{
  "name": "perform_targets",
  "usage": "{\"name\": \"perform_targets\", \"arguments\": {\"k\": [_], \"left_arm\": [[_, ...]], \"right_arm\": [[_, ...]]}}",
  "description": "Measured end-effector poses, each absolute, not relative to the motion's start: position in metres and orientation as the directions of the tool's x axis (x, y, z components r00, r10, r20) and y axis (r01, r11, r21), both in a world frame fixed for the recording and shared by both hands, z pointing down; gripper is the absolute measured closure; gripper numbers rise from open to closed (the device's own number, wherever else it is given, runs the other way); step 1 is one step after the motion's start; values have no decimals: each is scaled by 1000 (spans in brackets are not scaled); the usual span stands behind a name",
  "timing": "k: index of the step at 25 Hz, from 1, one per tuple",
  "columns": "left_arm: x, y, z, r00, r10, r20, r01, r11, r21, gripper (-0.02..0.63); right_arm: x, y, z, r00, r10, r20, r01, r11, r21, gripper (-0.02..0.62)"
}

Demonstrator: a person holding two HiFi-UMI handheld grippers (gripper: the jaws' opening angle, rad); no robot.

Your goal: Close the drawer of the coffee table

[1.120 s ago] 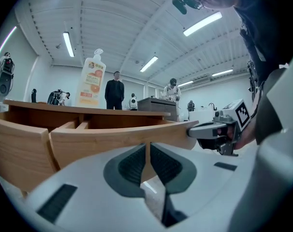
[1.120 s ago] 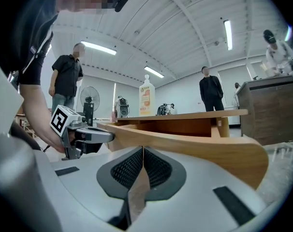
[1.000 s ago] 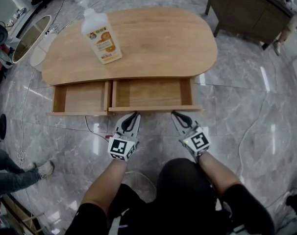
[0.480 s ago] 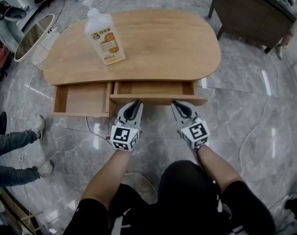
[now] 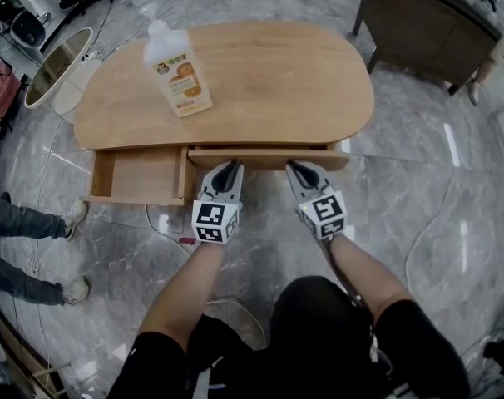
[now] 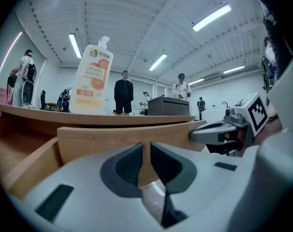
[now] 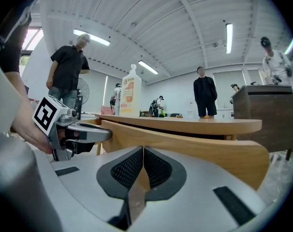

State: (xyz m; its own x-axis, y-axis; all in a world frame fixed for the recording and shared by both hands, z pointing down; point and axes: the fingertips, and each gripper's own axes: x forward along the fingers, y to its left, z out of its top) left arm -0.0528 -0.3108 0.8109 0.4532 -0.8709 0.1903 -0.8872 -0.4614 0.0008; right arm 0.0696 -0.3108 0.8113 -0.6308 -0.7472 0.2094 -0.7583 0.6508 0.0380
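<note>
The oval wooden coffee table point(image 5: 269, 73) has two drawers under its near edge. The right drawer's front point(image 5: 264, 157) point(image 6: 112, 137) point(image 7: 199, 144) sits almost flush under the top, with only a thin gap behind it. My left gripper point(image 5: 229, 168) point(image 6: 145, 146) and my right gripper point(image 5: 294, 168) point(image 7: 143, 151) are both shut and empty, their tips against that front, side by side. The left drawer point(image 5: 135, 175) stands pulled out and is empty inside.
An orange-labelled white bottle point(image 5: 179, 73) point(image 6: 92, 76) point(image 7: 131, 93) stands on the tabletop at the left. A dark cabinet point(image 5: 427, 23) is at the far right, an oval mirror point(image 5: 52, 61) at the far left. A person's legs point(image 5: 19, 248) are at the left edge. A cable point(image 5: 165, 219) lies on the marble floor.
Both grippers have moved toward the table together, tips on the right drawer's front. That drawer has slid from wide open to nearly shut. The left drawer has stayed out.
</note>
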Motion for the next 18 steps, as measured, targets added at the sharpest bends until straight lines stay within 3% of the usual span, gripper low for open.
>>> {"name": "perform_targets", "arguments": {"k": [18], "left_arm": [[-53, -361, 812, 440, -869, 226, -893, -450, 7, 574]], "right_arm": [[66, -364, 821, -597, -764, 245, -780, 624, 45, 581]]}}
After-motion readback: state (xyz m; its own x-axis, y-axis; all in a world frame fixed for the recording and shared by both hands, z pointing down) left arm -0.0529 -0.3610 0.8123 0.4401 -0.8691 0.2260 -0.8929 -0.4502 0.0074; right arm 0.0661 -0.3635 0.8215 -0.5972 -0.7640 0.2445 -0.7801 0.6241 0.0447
